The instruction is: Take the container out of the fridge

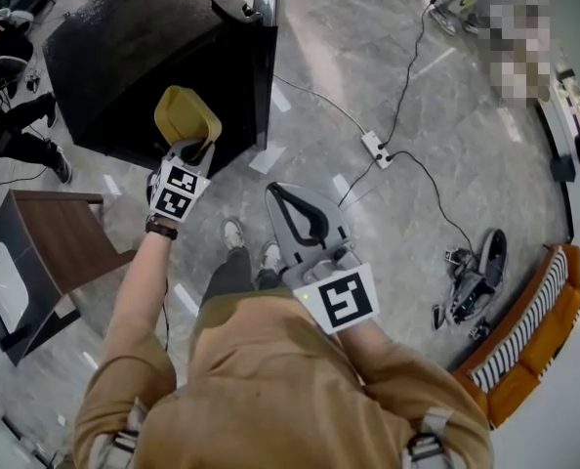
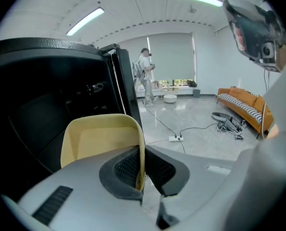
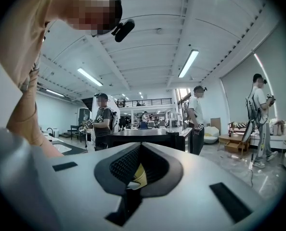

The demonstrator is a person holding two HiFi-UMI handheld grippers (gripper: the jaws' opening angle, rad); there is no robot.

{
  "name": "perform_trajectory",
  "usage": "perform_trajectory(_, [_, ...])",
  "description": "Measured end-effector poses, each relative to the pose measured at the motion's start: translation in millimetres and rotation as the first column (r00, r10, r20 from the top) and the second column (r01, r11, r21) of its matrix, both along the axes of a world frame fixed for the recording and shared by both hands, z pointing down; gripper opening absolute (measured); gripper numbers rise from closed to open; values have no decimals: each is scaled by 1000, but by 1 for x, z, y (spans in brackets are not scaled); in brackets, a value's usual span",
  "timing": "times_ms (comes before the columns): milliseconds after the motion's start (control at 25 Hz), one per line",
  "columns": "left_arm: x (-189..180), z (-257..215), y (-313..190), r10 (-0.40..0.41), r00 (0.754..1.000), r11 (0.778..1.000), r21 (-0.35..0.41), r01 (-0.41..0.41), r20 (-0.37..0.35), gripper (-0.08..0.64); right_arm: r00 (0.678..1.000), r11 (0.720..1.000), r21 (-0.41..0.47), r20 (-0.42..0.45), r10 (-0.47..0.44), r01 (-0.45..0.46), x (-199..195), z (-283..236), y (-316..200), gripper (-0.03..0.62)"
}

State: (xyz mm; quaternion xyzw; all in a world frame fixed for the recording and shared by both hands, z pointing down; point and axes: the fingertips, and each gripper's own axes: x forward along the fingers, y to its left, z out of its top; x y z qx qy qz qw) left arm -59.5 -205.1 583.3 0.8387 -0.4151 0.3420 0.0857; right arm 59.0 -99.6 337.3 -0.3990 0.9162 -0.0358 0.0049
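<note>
Left gripper (image 2: 143, 159) tight on rim of yellow container (image 2: 97, 138), black fridge (image 2: 46, 81) behind; right gripper (image 3: 140, 150) apparently pressed together.

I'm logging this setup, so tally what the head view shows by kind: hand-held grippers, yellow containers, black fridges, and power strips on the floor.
Hand-held grippers: 2, the left hand-held gripper and the right hand-held gripper
Yellow container: 1
Black fridge: 1
Power strip: 1
Total: 5
</note>
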Motion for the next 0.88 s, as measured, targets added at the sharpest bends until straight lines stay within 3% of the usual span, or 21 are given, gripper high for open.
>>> perform_trajectory(480, [-2,-53,29,-65,988,993,87,77,-139,14,1000,1000,27,8,7,-7,7,-6,10,0])
perform_trajectory(880, [2,-84,53,-93,963,987,105,123,-255,14,1000,998,58,21,3,-5,11,-17,12,0])
